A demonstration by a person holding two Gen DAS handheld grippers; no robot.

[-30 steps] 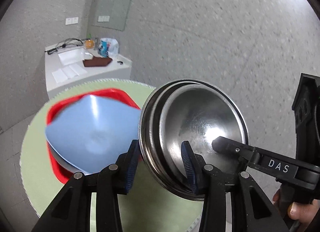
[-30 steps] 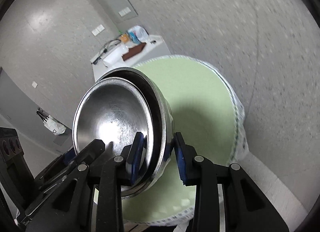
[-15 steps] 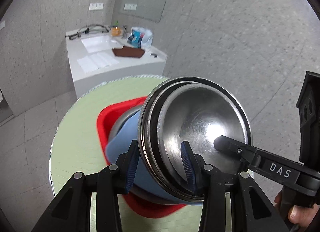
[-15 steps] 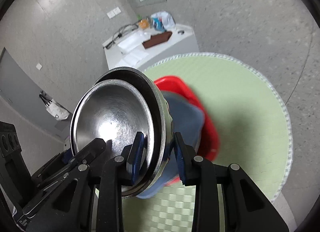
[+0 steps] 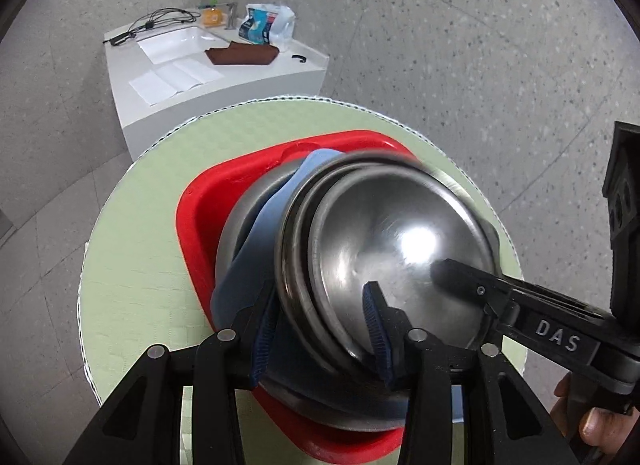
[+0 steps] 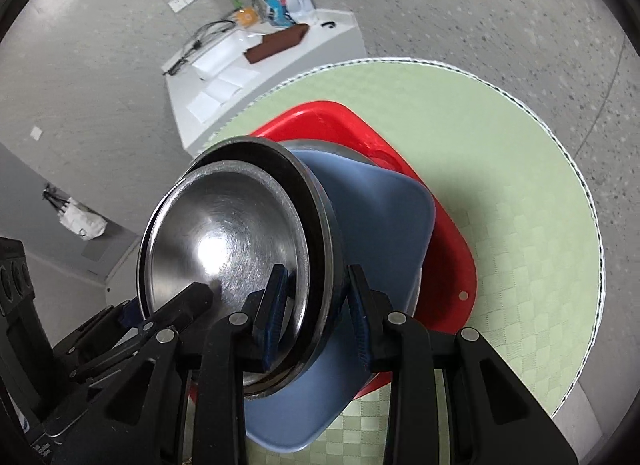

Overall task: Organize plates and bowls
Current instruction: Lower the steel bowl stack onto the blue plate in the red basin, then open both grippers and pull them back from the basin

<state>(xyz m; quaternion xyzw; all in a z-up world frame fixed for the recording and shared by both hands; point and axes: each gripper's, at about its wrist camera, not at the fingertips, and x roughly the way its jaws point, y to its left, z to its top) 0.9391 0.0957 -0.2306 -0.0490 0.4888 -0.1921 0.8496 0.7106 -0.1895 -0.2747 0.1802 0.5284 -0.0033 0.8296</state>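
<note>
Two nested steel bowls are held tilted over a stack on the round green table. My left gripper is shut on their rim from one side, one finger inside, one outside. My right gripper is shut on the opposite rim; its fingers show in the left wrist view. Below lie a blue square plate, a larger steel bowl under it, and a red tray at the bottom.
The round green table has a drop all around its edge. A white counter with a sink, papers, a brown cloth and bottles stands beyond it. The floor is grey.
Both grippers have carried the nested steel bowls over the table and down onto the blue plate in the red tray. Both grips are unchanged.
</note>
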